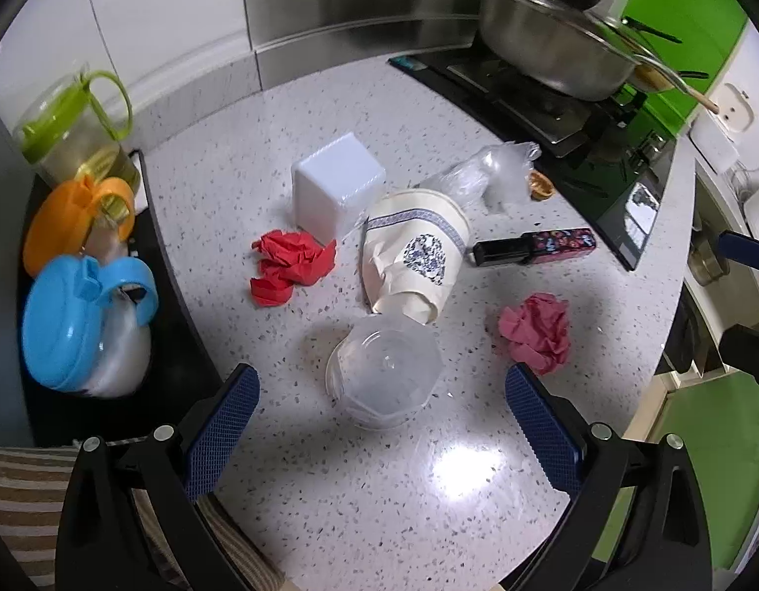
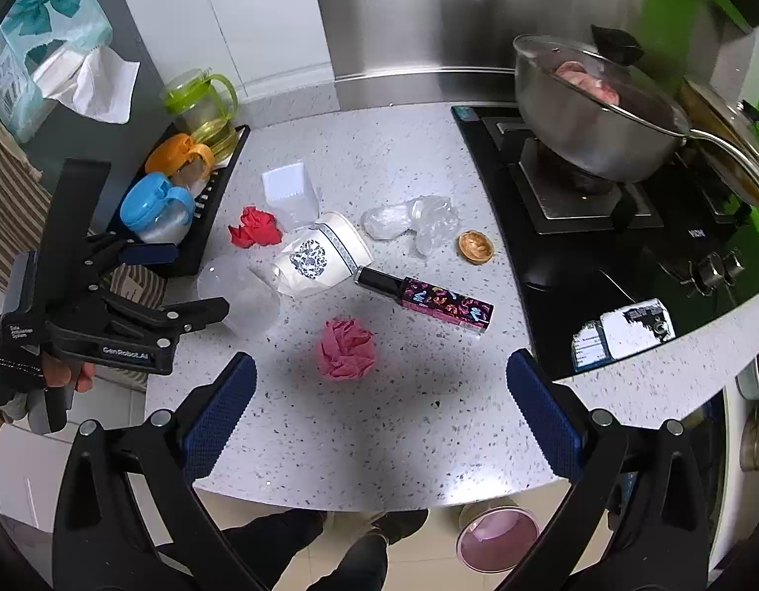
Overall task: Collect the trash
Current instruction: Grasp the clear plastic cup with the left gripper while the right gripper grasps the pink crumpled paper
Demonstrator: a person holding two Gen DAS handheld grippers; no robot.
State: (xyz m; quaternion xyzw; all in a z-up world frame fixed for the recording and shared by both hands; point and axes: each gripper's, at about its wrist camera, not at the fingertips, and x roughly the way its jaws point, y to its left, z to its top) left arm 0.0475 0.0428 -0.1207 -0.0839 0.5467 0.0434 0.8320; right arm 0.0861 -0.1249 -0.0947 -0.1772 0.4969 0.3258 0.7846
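Trash lies scattered on the speckled counter. In the left wrist view, my left gripper [image 1: 381,423] is open, with a clear plastic cup [image 1: 384,374] lying just ahead between its fingers. Beyond it lie a crushed paper cup [image 1: 413,256], a red paper ball [image 1: 290,266], a pink paper ball [image 1: 537,332] and clear plastic wrap [image 1: 482,172]. In the right wrist view, my right gripper [image 2: 381,409] is open and empty, hovering short of the pink paper ball [image 2: 347,349]. My left gripper [image 2: 192,278] flanks the clear plastic cup [image 2: 239,300].
A white square tub [image 2: 288,192], a patterned tube [image 2: 443,303] and a nut shell [image 2: 475,246] are also on the counter. Lidded jars stand in a black tray [image 2: 221,207] on the left. A pot [image 2: 596,113] sits on the stove at right. A pink-lined bin [image 2: 497,537] stands on the floor.
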